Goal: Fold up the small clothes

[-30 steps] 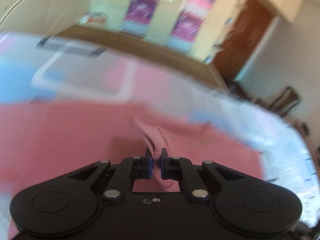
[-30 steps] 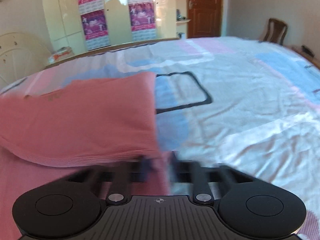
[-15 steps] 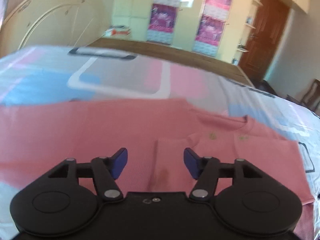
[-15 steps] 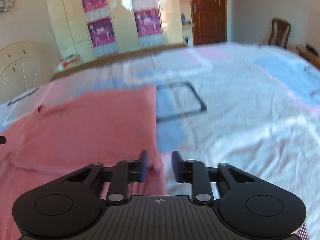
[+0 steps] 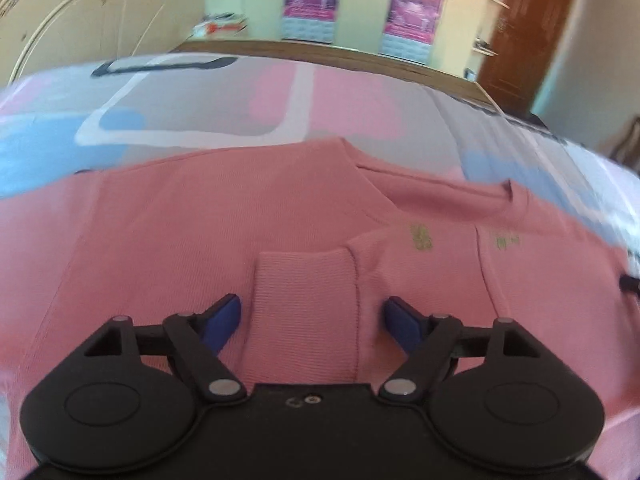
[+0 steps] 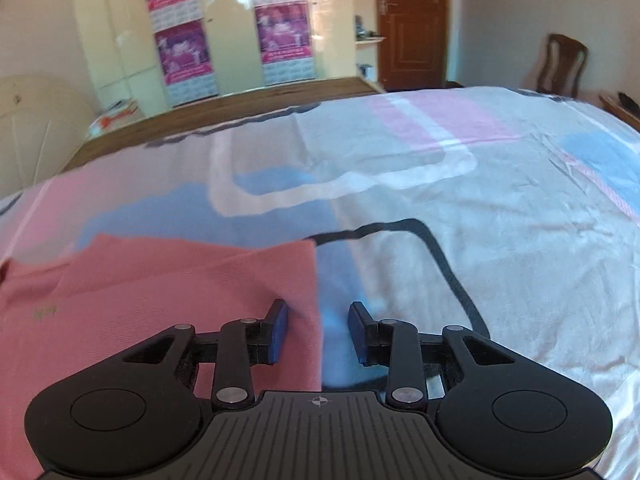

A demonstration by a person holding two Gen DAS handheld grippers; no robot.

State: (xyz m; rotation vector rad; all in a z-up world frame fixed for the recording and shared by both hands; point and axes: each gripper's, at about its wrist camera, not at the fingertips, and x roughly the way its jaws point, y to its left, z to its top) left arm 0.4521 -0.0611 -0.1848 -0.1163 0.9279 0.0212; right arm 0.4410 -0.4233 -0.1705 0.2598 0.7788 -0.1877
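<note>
One pink shirt [image 5: 224, 216] lies flat on the patterned bedsheet [image 6: 500, 208], both tongs released.

The folded sleeve cuff [image 5: 306, 280] rests on the shirt's body, between the blue pads of the left gripper [image 5: 312, 322], whose jaws have just been opening wide and touch no cloth. The right gripper [image 6: 318, 330] stands partly open over the shirt's side edge, gripping nothing. At twelve o'clock a wardrobe [image 6: 224, 28] with posters; at one o'clock a brown door [image 6: 412, 20].

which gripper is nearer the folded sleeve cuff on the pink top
Left. The left gripper is open right over the sleeve cuff; the right gripper straddles the pink top at its side edge.
</note>
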